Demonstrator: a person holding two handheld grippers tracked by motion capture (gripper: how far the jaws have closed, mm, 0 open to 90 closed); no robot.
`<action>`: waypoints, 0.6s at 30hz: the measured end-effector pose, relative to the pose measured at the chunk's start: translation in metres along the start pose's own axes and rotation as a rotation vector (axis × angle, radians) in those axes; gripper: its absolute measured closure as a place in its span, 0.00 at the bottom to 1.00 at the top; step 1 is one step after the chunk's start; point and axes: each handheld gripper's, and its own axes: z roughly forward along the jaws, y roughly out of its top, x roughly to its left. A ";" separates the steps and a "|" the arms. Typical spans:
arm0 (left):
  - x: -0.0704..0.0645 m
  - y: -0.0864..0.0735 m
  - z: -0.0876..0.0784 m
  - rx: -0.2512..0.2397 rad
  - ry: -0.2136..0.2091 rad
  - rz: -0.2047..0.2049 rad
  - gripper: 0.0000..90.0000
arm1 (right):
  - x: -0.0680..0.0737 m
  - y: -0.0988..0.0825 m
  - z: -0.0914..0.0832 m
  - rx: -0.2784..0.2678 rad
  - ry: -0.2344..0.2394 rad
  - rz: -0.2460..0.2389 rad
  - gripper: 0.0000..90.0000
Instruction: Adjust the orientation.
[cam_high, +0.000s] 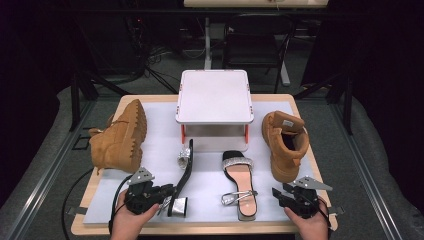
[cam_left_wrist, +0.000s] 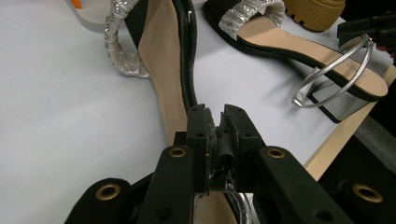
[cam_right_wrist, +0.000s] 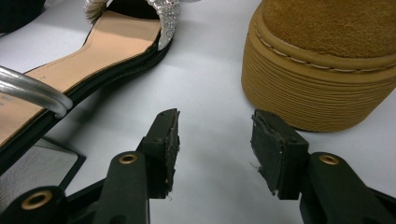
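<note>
High view: the left gripper (cam_high: 167, 192) is gripping the heel end of the sandal lying on its side (cam_high: 184, 172) near the front edge of the desk (cam_high: 210, 227). The upright sandal (cam_high: 240, 182) is standing just right of it. The right gripper (cam_high: 280, 194) is hovering between that sandal and the upright tan boot (cam_high: 284, 145). A second tan boot (cam_high: 120, 137) is lying on its side at the left, and the white rack (cam_high: 214, 97) at the back is carrying nothing.

Left gripper view: the fingers (cam_left_wrist: 201, 128) are standing nearly closed, clamping the black rim of the tipped sandal (cam_left_wrist: 168, 74) at its heel end; the other sandal (cam_left_wrist: 303, 51) is resting beyond, apart.

Right gripper view: the fingers (cam_right_wrist: 166, 140) are standing about half open over bare desk, holding nothing, with the sandal (cam_right_wrist: 102, 42) to one side and the boot sole (cam_right_wrist: 317, 88) to the other.

Assessment: the grasp is looking secured; nothing is tidied yet. Righting or moving the tipped sandal, and all four shoes, are remaining.
</note>
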 end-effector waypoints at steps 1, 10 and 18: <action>-0.003 0.002 0.001 0.004 0.002 0.017 0.90 | 0.000 0.000 0.000 -0.002 0.002 0.002 0.57; -0.011 0.011 0.008 0.002 -0.030 0.024 0.91 | -0.002 0.000 0.000 0.000 0.004 0.009 0.57; -0.022 0.019 0.021 0.012 -0.059 0.048 0.91 | -0.002 -0.001 -0.001 -0.004 0.004 0.015 0.57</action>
